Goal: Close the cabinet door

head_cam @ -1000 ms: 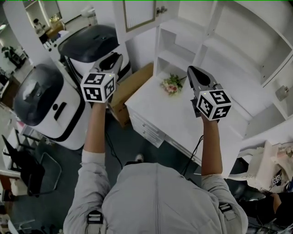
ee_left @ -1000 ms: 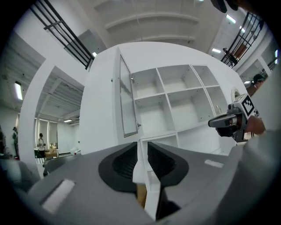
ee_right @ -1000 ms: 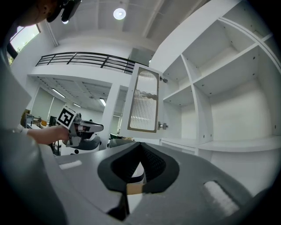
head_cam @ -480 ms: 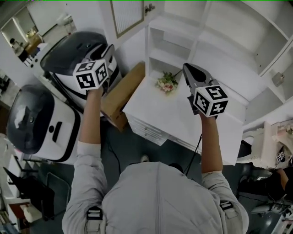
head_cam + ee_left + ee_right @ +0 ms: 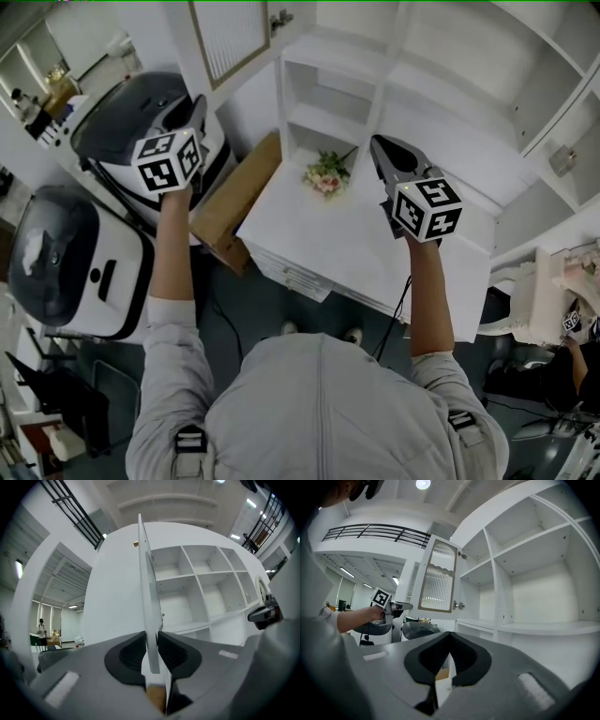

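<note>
The cabinet door [image 5: 438,576] stands swung open at the left end of the white shelf unit [image 5: 328,94]. It is a ribbed glass panel in a pale frame, hinged on the side nearest the open compartments. In the head view it sits at the top, left of the shelves [image 5: 230,37]. In my left gripper view I see it edge-on [image 5: 149,597], a thin white slab running straight up out of my jaws.

My left gripper [image 5: 150,653] has the door's free edge, near its bottom corner, between its pads. Those jaws have just been closing, and the pads now sit against both faces of the slab, pinching it. The right gripper view shows that same gripper held out level at the door's lower corner [image 5: 401,605].

My right gripper [image 5: 450,637] holds nothing; its jaw tips are pressed together. It hangs level over the white desk [image 5: 356,253], pointing at the empty compartments, well apart from the door. In the head view its marker cube [image 5: 427,208] sits above the desk's right half.

A small bunch of flowers [image 5: 326,175] lies on the desk by the shelf unit's foot. A cardboard box [image 5: 234,202] leans at the desk's left side. Beyond it are two rounded grey-and-white machines, one under my left arm [image 5: 131,122] and one further left [image 5: 56,262].
</note>
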A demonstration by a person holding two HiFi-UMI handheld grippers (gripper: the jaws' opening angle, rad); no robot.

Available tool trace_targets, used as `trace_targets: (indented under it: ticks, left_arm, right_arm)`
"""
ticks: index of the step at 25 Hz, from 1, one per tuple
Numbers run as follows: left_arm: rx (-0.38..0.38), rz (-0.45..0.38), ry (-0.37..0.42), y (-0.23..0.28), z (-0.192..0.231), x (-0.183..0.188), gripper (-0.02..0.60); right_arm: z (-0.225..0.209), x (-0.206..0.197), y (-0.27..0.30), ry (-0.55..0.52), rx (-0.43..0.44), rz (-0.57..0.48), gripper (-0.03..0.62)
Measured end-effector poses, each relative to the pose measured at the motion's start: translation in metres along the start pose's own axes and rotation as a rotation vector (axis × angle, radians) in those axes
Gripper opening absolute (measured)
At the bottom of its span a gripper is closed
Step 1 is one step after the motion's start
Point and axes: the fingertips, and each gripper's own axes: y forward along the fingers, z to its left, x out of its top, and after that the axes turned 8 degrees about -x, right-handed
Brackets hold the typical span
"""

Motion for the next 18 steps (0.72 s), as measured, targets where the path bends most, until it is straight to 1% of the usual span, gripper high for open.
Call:
trace_targets:
  ticks: [3, 6, 10, 13, 18]
  left_arm:
    - [0.0, 0.009, -0.008, -0.002, -0.011, 0.003, 0.092]
    - [-0.016, 0.005, -0.01, -0.004, -0.033, 0.005, 0.092]
    - [-0.055, -0.037, -0.048, -0.001, -0.069, 0.011, 0.089]
    - [-0.082, -0.068, -0.058, 0.004, -0.093, 0.015, 0.094]
    - [-0.127, -0.113, -0.096, 0.016, -0.123, 0.019, 0.104]
  right_arm:
    - [-0.015, -0.001, 0.002, 0.024, 0.013, -0.005, 0.002]
    - [-0.025, -0.004, 0.002, 0.018, 0.036, -0.013, 0.002]
    - [-0.046, -0.01, 0.0, 0.04, 0.046, -0.009, 0.002]
    - [-0.063, -0.012, 0.0, 0.053, 0.042, -0.012, 0.002]
    - [-0.079, -0.008, -0.002, 0.043, 0.038, -0.02, 0.002]
